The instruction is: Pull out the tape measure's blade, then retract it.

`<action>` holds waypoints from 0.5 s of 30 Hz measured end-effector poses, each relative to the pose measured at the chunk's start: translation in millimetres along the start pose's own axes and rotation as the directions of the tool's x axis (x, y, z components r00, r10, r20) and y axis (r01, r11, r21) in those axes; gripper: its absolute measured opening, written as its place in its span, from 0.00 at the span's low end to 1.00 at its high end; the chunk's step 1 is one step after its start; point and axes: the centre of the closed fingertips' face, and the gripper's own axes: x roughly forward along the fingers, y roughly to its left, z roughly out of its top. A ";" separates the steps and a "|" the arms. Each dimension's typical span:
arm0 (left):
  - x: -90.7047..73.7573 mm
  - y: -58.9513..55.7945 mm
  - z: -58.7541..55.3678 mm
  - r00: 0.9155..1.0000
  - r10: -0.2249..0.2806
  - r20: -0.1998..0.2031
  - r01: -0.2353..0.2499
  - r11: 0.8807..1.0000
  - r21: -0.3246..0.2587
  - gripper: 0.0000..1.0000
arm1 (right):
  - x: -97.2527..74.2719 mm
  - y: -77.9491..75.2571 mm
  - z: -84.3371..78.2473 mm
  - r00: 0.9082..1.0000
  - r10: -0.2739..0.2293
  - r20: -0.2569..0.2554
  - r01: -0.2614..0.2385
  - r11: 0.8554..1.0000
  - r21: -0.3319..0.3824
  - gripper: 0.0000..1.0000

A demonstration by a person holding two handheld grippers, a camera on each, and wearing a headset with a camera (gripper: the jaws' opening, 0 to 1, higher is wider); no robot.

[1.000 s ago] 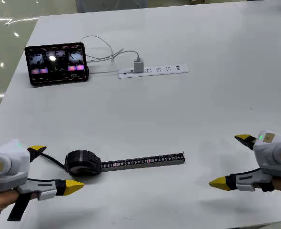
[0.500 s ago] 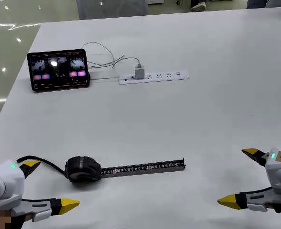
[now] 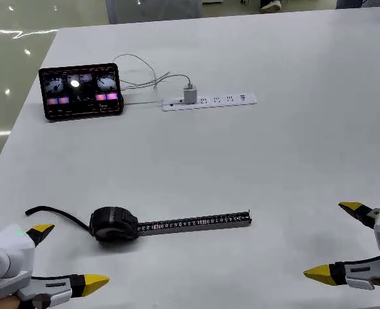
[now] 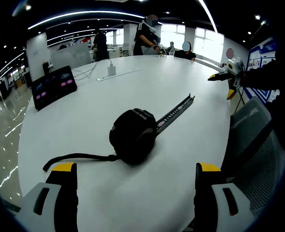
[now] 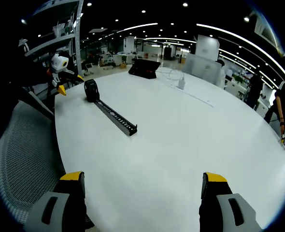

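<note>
We reckon the tape measure (image 3: 113,224) body is matt, rubbery plastic. The table (image 3: 274,148) looks smooth and faintly glossy.

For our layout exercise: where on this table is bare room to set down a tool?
Bare: the wide band between power strip and blade; also right of the blade's tip toward the right hand-held gripper. Crowded: around tablet and cables, and by the tape measure case.

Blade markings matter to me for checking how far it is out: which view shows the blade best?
The head view: the blade lies side-on, whole, from case to tip, markings visible. The left gripper view shows it foreshortened behind the case; the right gripper view shows it small, tip nearest.
</note>
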 end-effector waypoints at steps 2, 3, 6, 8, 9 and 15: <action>-0.7 0.7 0.3 1.000 0.005 0.001 -0.005 1.000 0.003 0.99 | -1.5 2.0 -2.4 1.000 -0.001 -0.002 0.001 1.000 0.005 0.99; -0.9 1.0 0.7 1.000 0.007 0.003 -0.007 1.000 0.003 0.99 | -2.0 2.3 -3.3 1.000 -0.003 -0.003 0.003 1.000 0.006 0.99; -1.4 1.0 3.1 1.000 0.009 0.007 -0.009 1.000 -0.005 0.99 | -3.8 6.8 -6.8 1.000 0.002 -0.010 -0.002 1.000 0.015 0.99; -1.6 0.8 5.4 1.000 0.007 0.012 -0.007 1.000 -0.007 0.99 | -4.4 9.2 -9.0 1.000 0.007 -0.015 -0.007 1.000 0.014 0.99; -1.4 0.7 6.5 1.000 0.007 0.014 -0.007 1.000 -0.008 0.99 | -4.9 10.6 -10.2 1.000 0.013 -0.017 -0.013 1.000 0.011 0.99; -1.0 -0.5 7.4 1.000 0.001 0.010 -0.001 1.000 0.002 0.99 | -9.0 11.4 -11.0 1.000 0.010 -0.017 -0.010 1.000 0.010 0.99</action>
